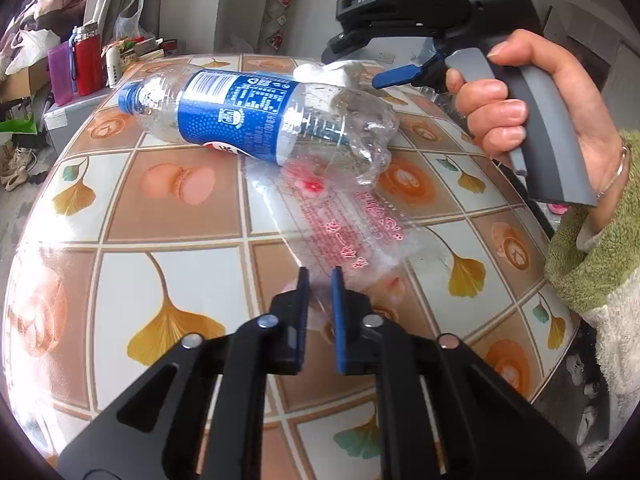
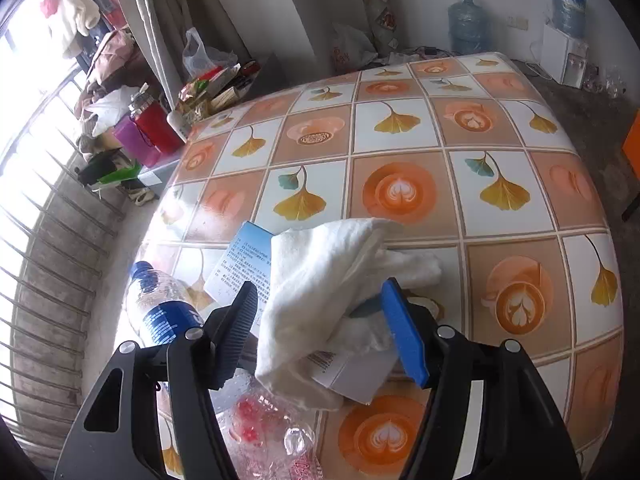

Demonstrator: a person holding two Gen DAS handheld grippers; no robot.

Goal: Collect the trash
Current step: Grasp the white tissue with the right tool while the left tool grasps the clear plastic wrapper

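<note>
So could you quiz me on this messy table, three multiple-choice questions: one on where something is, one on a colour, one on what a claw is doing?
1. The white crumpled tissue lies:
A. between the right claw's open fingers
B. on the floor
C. inside the bottle

2. The plastic bottle's label is:
A. green
B. blue
C. yellow

3. The left claw is:
A. wide open
B. holding the bottle
C. pinched on the clear plastic wrapper

Answers:
1 A, the tissue sits in the gap.
2 B, blue band with white print.
3 C, fingers nearly together on the wrapper's edge.
</note>
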